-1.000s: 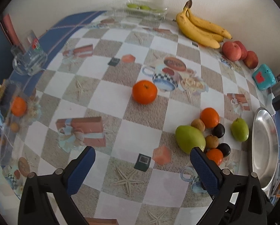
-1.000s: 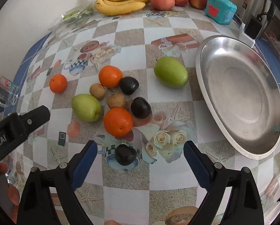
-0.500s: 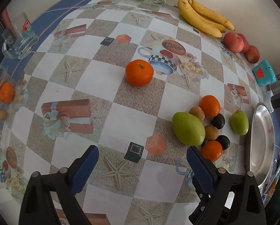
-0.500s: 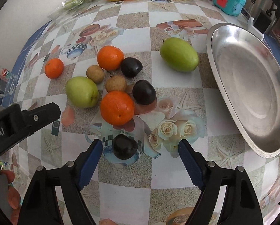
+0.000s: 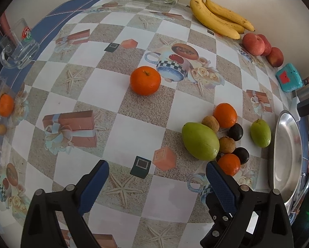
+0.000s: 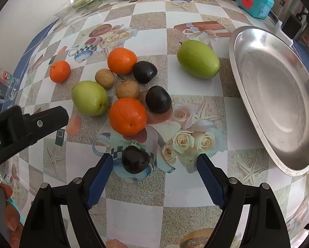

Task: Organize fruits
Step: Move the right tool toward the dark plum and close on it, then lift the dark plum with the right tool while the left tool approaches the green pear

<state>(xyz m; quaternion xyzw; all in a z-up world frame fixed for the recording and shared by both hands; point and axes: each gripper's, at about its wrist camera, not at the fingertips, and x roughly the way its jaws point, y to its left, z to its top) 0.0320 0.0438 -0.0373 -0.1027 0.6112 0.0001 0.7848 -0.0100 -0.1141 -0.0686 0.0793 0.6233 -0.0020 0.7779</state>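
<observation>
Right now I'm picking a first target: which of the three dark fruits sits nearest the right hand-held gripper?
The lone dark fruit lying apart from the pile, between the open fingers of the right hand-held gripper. The other two sit farther off beside the oranges.

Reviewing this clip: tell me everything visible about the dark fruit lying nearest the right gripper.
The dark fruit is small, rounded and nearly black, with a smooth, slightly glossy skin and a shallow dimple on top. It lies on the patterned tablecloth, over a printed cup picture, apart from the fruit cluster; the nearest orange does not touch it. It sits between the open fingers of the right gripper, closer to the left finger, whose jaws have just been closing; neither pad presses on it.
</observation>
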